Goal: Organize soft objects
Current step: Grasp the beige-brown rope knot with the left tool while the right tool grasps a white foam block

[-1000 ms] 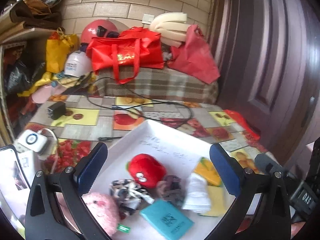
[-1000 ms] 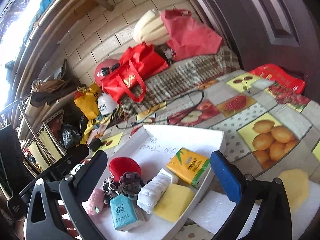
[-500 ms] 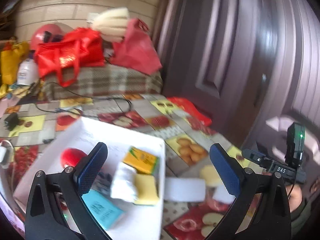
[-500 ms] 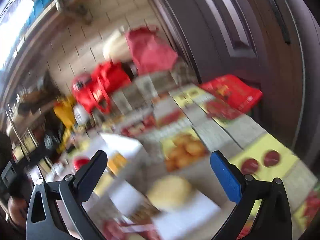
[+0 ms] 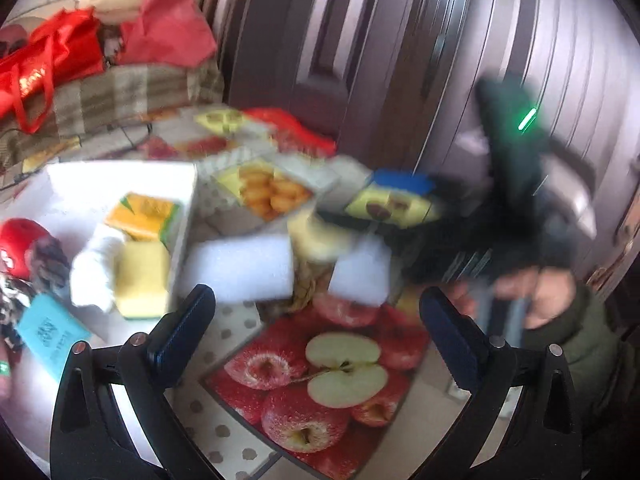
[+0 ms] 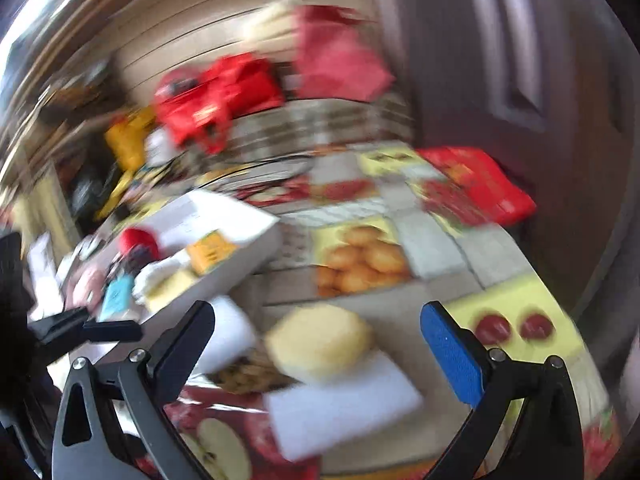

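A white tray (image 5: 182, 216) on the left holds a red plush (image 5: 20, 240), an orange tissue pack (image 5: 140, 210), a white cloth (image 5: 94, 268), a yellow sponge (image 5: 142, 276) and a blue tissue pack (image 5: 48, 330). Right of the tray lie a white foam block (image 5: 240, 268), a round yellow sponge (image 5: 316, 236) and a second white foam piece (image 5: 360, 276). My left gripper (image 5: 316, 332) is open above the apple-print cloth, just short of the foam. My right gripper (image 6: 320, 344) is open and empty, with the yellow sponge (image 6: 320, 340) and white foam (image 6: 340, 404) between its fingers' line of sight. Both views are blurred.
Fruit-print tablecloth (image 5: 332, 368) covers the table. Red bags (image 6: 216, 100) sit on a plaid-covered bench at the back; a dark door (image 5: 400, 40) stands right. A hand (image 5: 532, 296) holds the other gripper. A red packet (image 6: 480, 184) lies at the table's far right edge.
Both grippers have swung right, away from the tray towards the loose foam and sponge. The right gripper has dropped closer to the yellow sponge. Both stay open.
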`<action>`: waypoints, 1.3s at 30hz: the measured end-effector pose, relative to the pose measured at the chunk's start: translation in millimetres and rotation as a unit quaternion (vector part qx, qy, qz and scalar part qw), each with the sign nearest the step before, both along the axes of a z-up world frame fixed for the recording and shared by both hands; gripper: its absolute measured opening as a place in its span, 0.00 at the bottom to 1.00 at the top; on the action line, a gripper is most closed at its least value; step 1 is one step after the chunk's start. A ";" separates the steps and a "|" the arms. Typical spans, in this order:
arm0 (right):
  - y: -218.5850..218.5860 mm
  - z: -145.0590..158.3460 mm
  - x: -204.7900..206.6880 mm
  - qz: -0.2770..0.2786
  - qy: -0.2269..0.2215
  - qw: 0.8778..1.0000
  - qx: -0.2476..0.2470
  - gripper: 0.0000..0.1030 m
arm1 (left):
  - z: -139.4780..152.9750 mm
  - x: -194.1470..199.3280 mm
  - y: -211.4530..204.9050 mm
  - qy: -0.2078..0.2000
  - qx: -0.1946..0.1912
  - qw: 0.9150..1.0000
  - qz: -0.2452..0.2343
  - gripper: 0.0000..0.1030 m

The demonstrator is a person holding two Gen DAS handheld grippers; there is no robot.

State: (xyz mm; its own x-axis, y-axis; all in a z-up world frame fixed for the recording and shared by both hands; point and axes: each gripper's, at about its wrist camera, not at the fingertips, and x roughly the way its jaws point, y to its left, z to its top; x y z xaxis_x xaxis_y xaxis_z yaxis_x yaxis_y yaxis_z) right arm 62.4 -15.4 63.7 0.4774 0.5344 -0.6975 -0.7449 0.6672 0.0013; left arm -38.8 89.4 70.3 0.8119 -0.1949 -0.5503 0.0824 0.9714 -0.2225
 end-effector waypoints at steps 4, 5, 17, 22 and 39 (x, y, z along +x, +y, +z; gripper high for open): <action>24.3 -2.1 12.3 0.067 0.048 0.996 0.022 0.99 | 17.3 -20.6 14.5 -0.039 0.034 0.999 0.014 0.99; 30.0 -2.6 13.4 0.058 0.027 0.998 0.007 0.99 | 20.9 -24.3 23.3 -0.045 0.022 0.999 0.016 0.99; 91.3 -54.8 -8.4 0.125 0.001 0.984 -0.127 0.75 | 34.3 -56.1 88.0 -0.123 -0.049 0.983 0.127 1.00; 81.1 -57.8 -14.1 0.142 0.024 0.981 -0.127 0.59 | 30.7 -51.7 81.2 -0.113 -0.044 0.986 0.115 1.00; -86.9 18.2 8.9 -0.086 0.035 0.967 0.237 0.52 | -3.6 13.4 -5.2 0.007 0.050 0.998 0.028 0.99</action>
State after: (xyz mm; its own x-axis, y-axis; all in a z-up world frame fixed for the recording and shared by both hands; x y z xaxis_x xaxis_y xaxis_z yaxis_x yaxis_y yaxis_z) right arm 71.4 -102.4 81.9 0.5474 0.7191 -0.4280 -0.6103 0.6930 0.3838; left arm -25.3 84.1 66.7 0.8121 -0.0928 -0.5761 0.0241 0.9918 -0.1259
